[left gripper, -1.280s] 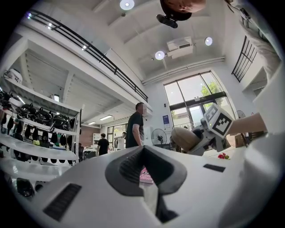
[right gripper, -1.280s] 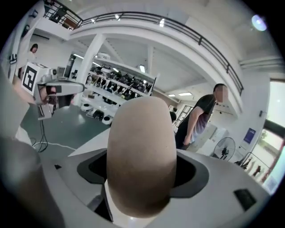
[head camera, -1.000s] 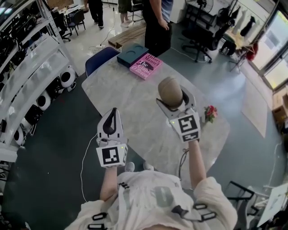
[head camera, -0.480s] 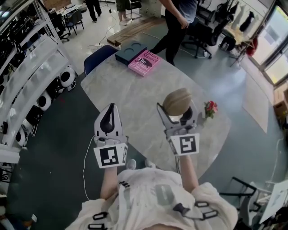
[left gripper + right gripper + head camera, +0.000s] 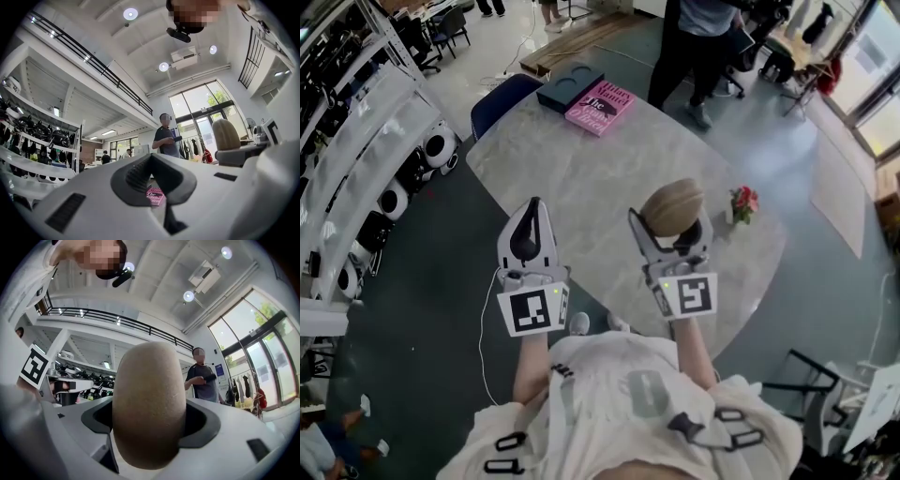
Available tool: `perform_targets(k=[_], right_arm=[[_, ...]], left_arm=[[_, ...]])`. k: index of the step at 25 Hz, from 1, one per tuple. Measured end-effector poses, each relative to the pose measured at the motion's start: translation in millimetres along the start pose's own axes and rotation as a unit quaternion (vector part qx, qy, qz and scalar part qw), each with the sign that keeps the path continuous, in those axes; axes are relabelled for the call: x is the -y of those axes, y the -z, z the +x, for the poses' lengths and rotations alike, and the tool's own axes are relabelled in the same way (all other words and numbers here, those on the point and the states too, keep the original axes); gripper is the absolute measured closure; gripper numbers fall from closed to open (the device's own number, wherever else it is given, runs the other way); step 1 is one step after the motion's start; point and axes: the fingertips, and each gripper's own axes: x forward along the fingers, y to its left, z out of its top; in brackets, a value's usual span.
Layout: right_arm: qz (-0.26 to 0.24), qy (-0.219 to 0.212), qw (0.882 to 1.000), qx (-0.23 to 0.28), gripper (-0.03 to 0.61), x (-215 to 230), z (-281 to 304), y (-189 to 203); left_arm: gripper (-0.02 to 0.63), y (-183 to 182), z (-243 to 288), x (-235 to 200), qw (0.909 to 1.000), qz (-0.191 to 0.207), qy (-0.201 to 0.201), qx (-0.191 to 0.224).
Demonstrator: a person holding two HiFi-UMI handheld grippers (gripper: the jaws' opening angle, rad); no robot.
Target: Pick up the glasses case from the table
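I read the right gripper [image 5: 672, 227] pinching the case [image 5: 672, 206] across its narrow width, long axis crosswise to the jaws, apparently raised off the table [image 5: 581, 178] (lift looks done), while the left gripper [image 5: 531, 208], jaws pressed together and empty, hangs alongside.

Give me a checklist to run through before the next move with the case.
1. Grip: the right claw is shut on the glasses case, jaws across its middle. Ok.
2. Lift: the case is held up off the table. Ok.
3. Left claw: shut, with nothing between its jaws. Ok.
4. Clutter: the pink book and dark box lie at the far end, and the flowers stand to the right, all apart from both claws. Ok.
5. Bystander: a person stands past the table's far edge. Whether they are within reach: cannot tell.
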Motion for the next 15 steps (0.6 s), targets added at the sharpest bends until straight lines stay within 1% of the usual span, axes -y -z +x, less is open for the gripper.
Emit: perform_targets(k=[2, 10, 15], right_arm=[[0.012, -0.001, 1.000, -0.006, 0.192, 1.6, -0.3, 2.1], [0.000, -0.003, 1.000, -0.005, 0.192, 1.1, -2.3, 0.5], [0.009, -0.006, 1.000, -0.008, 0.192, 4.1, 0.5, -0.7]], left_arm=[[0.611, 1.3, 0.4, 1.2, 1.0000, -0.001, 0.001, -0.002], [0.611, 8.9, -2.2, 1.4, 0.9999, -0.006, -0.001, -0.008], [0.611, 9.6, -0.2, 0.8, 0.9999, -0.007, -0.002, -0.010]])
